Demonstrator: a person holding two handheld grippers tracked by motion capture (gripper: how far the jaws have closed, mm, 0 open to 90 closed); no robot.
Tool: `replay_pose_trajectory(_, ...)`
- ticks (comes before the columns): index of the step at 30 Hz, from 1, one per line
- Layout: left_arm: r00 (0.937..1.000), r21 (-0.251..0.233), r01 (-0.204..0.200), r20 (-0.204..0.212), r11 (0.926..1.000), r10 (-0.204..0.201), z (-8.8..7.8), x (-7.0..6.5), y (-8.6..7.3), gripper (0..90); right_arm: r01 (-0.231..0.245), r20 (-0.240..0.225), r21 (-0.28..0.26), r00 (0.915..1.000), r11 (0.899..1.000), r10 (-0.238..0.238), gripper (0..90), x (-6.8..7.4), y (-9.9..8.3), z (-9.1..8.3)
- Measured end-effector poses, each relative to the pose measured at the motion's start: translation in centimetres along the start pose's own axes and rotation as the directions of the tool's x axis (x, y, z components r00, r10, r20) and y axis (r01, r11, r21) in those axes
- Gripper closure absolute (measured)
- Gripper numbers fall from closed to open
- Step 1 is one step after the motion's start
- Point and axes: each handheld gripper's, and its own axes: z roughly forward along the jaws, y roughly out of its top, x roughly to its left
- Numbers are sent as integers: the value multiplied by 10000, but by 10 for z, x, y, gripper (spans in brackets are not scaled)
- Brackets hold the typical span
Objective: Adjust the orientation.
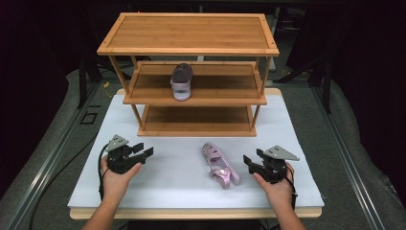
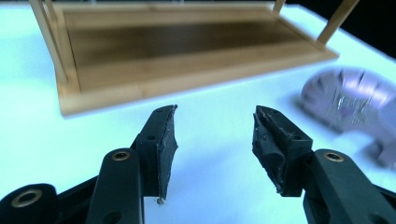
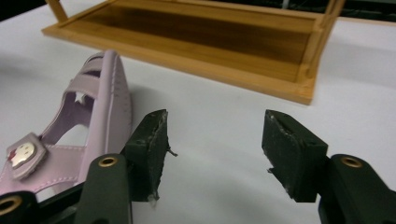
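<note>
Lying on its side on the white table top, the pink sandal sits between the two grippers, nearer the right gripper than the left gripper, and just in front of the bamboo shoe rack. From the right gripper view the sandal is just beside the gripper's own left-hand jaw, outside the gap, with bare table between the pads. From the left gripper view it appears as a blurred pink shape off to the right, apart from the jaws. Both grippers have their jaws spread wide with nothing between them. The sandal is pale pink and glossy, with cut-out straps, a small star-shaped opening and a strap carrying a metallic badge. A second sandal of the same sort stands on the rack's middle shelf, its dark inside facing up. Each gripper is held in a hand low over the table.
</note>
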Motion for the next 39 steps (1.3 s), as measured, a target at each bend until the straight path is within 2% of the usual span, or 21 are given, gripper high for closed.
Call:
replay_pose_trajectory(2,10000,93,30,-43,10000,-29,0,3,-5,486,236,-98,207,9997,9995,-234,434,4,0,4)
replay_pose_trajectory(3,9997,46,243,-23,9997,-243,0,6,-9,486,345,-96,297,9994,9990,-343,505,6,1,5)
replay_pose_trajectory(5,9997,111,256,-55,9996,-255,1,9,-11,485,465,-311,158,9985,9988,-460,601,10,2,4)
replay_pose_trajectory(8,9990,70,403,-185,9992,-402,1,14,-13,482,874,-634,56,9942,9962,-869,672,18,4,3)
replay_pose_trajectory(11,9985,38,382,-383,9993,-380,0,16,-15,477,982,-752,32,9924,9952,-977,699,23,4,3)
replay_pose_trajectory(16,9953,-236,799,-526,9965,-811,-6,24,-14,476,1131,-1536,80,9819,9936,-1105,752,34,3,4)
replay_pose_trajectory(17,9953,-236,799,-526,9965,-811,-6,24,-14,475,1131,-1536,80,9819,9936,-1105,752,34,3,4)
replay_pose_trajectory(18,9937,-326,953,-562,9949,-970,-7,26,-14,474,1216,-2012,117,9726,9925,-1168,763,37,4,5)
replay_pose_trajectory(19,9933,-328,977,-581,9947,-995,-8,28,-13,473,1241,-2126,162,9700,9921,-1179,764,39,4,6)
replay_pose_trajectory(23,9909,-488,1084,-749,9929,-1119,-15,33,-12,473,1672,-2140,502,9648,9846,-1529,794,44,1,11)
replay_pose_trajectory(26,9891,-568,1170,-834,9915,-1215,-17,37,-12,472,1550,-1989,614,9699,9860,-1401,811,43,2,10)
replay_pose_trajectory(28,9880,-562,1248,-849,9906,-1293,-17,39,-13,472,1350,-1503,631,9808,9888,-1243,823,35,2,11)
replay_pose_trajectory(30,9874,-526,1276,-872,9904,-1318,-16,40,-14,473,1257,-1405,639,9833,9900,-1158,827,33,1,11)
replay_pose_trajectory(31,9875,-496,1279,-864,9906,-1318,-15,39,-14,473,670,-1586,589,9857,9960,-569,834,21,-2,15)
replay_pose_trajectory(32,9879,-491,1251,-864,9909,-1290,-15,39,-14,473,459,-1583,623,9867,9970,-356,835,18,-2,16)
replay_pose_trajectory(33,9881,-499,1233,-865,9911,-1272,-15,39,-14,473,313,-1096,822,9937,9961,-222,836,15,-3,16)
replay_pose_trajectory(35,9883,-500,1227,-855,9912,-1267,-14,38,-14,473,161,-1413,840,9900,9963,-41,840,8,-5,20)
replay_pose_trajectory(36,9883,-440,1243,-831,9913,-1276,-13,38,-15,473,156,-487,1225,9988,9923,-97,841,7,-6,20)
replay_pose_trajectory(37,9890,-380,1205,-822,9920,-1233,-13,37,-15,473,84,-426,1279,9991,9917,-30,842,5,-7,21)
replay_pose_trajectory(38,9892,-381,1187,-818,9922,-1215,-12,37,-15,474,-124,-1632,1012,9862,9948,289,844,-1,-9,25)
replay_pose_trajectory(39,9896,-351,1169,-803,9925,-1194,-12,37,-15,473,-263,-1376,1205,9896,9924,429,845,-3,-10,26)
